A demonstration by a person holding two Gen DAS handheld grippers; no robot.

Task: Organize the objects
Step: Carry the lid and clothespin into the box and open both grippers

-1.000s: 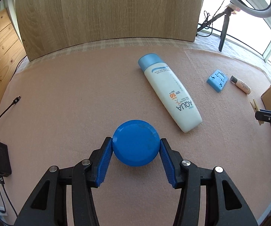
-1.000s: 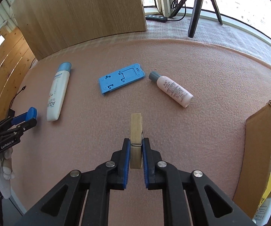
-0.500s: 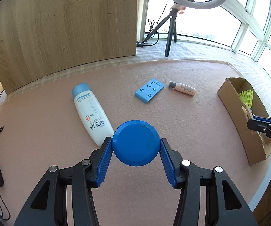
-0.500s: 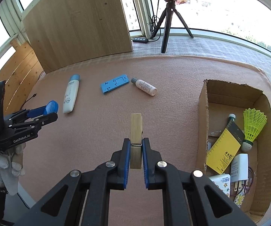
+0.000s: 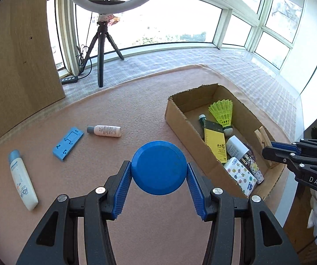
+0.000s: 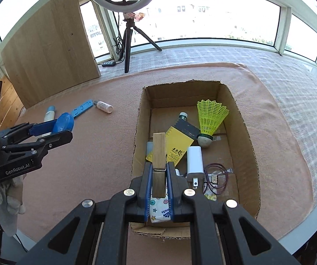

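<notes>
My left gripper (image 5: pixel 159 174) is shut on a round blue lid (image 5: pixel 159 167) and holds it above the pink mat, left of the cardboard box (image 5: pixel 180 119). My right gripper (image 6: pixel 159 183) is shut on a wooden clothespin (image 6: pixel 159 154) and holds it over the near left part of the box (image 6: pixel 139 119). The box holds a yellow shuttlecock (image 6: pixel 210 117), a yellow card (image 6: pixel 176 145), a white charger (image 6: pixel 194 159) and a tissue pack (image 5: pixel 241 175). On the mat lie a sunscreen tube (image 5: pixel 22 180), a blue phone stand (image 5: pixel 68 140) and a small white bottle (image 5: pixel 105 131).
A ring light on a tripod (image 5: pixel 102 50) stands behind the mat with a power strip (image 5: pixel 69 80) beside it. A wooden board (image 5: pixel 15 50) leans at the back left. The table edge (image 6: pixel 308 227) runs close to the box's right side.
Both grippers have swung right toward the box. The clothespin, earlier over the mat, is now over the box. The blue lid is now nearer the box's left wall.
</notes>
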